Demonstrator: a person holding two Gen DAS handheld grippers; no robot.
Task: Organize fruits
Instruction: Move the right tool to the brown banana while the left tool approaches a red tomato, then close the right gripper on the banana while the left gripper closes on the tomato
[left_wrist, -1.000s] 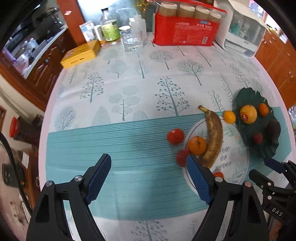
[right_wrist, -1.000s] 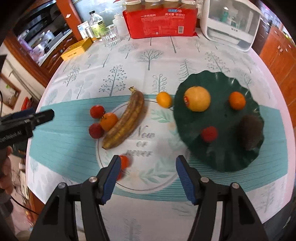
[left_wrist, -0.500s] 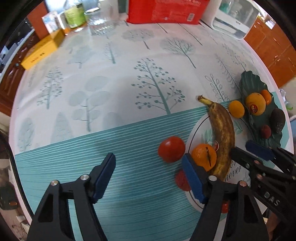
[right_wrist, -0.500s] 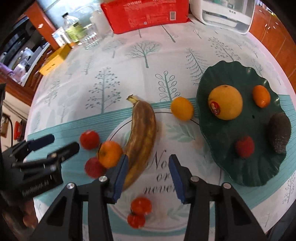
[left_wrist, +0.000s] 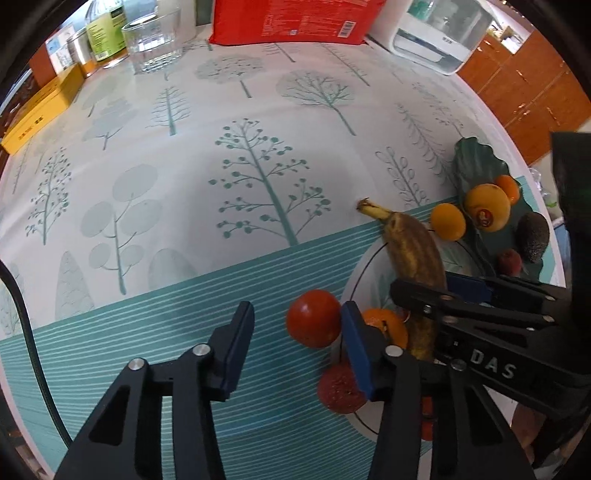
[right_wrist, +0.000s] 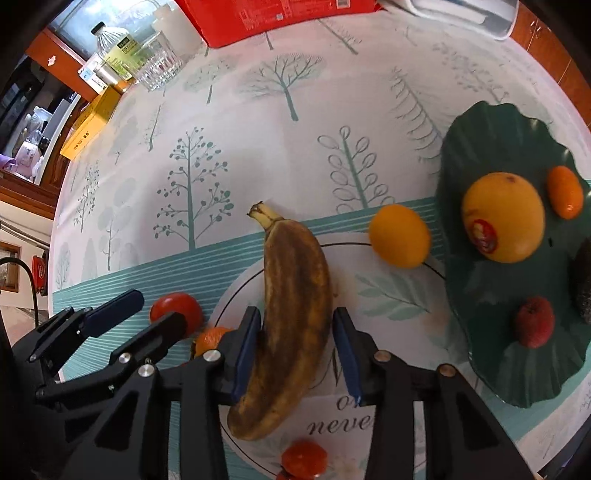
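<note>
A brown-spotted banana (right_wrist: 295, 295) lies on a white round mat (right_wrist: 388, 295). My right gripper (right_wrist: 295, 350) straddles its middle, jaws closing; the left pad touches the peel and a thin gap shows at the right pad. A red tomato (left_wrist: 314, 323) sits on the striped cloth between the closing fingers of my left gripper (left_wrist: 295, 347), against the right finger and clear of the left one. A tangerine (left_wrist: 384, 325) and a red fruit (left_wrist: 340, 391) lie behind that finger. A dark green leaf plate (right_wrist: 498, 147) holds a large orange (right_wrist: 504, 218) and smaller fruits.
A yellow citrus (right_wrist: 400, 236) lies between the mat and the plate, and small tomatoes (right_wrist: 304, 458) at the mat's near edge. At the back stand a red package (left_wrist: 295, 18), a glass (left_wrist: 153, 44), a bottle (left_wrist: 105, 33), a yellow box (left_wrist: 37, 114) and a white appliance (left_wrist: 439, 40).
Both grippers have come down close to the table and their jaws have narrowed. The left one now brackets the tomato, and the right one has shifted left onto the banana.
</note>
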